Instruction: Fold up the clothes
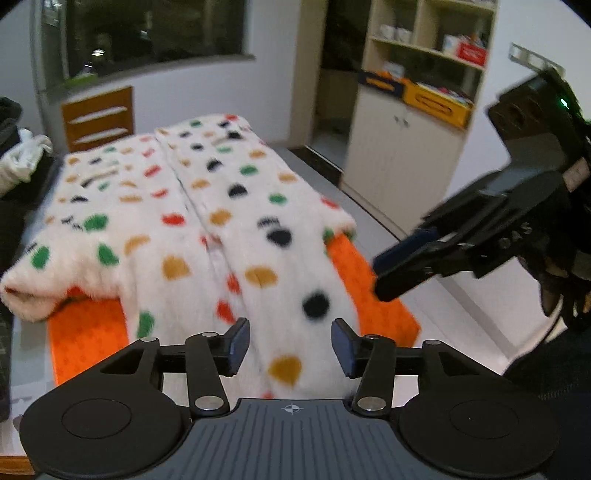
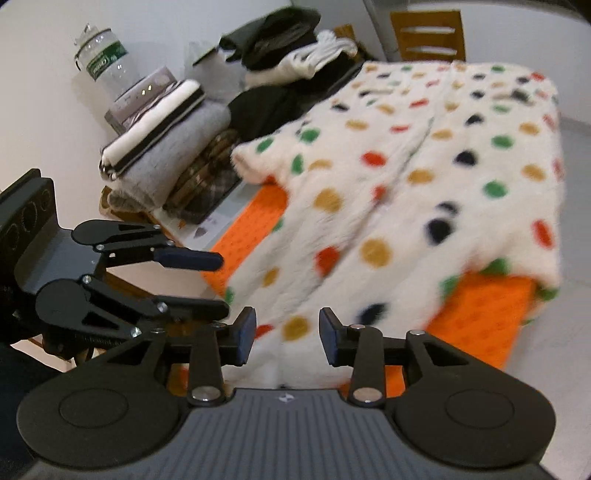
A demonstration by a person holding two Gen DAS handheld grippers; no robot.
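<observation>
Shelves (image 1: 428, 48) and a dark window (image 1: 147, 33) are standing behind the spotted garment (image 1: 221, 221), which is lying on an orange mat (image 1: 88, 332); the left gripper (image 1: 290, 345) is hovering part-open above its near edge, empty. From the right wrist, folded clothes (image 2: 166, 147) and a bottle (image 2: 105, 62) are crowding the left; the right gripper (image 2: 286, 334) is gaping likewise, holding nothing, over the blurred garment.

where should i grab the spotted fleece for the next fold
Likely the spotted fleece at its near hem, one gripper either side of the centre seam, coming from the near edge: that end hangs loose by both open grippers, while the far end lies flat on the orange mat.
</observation>
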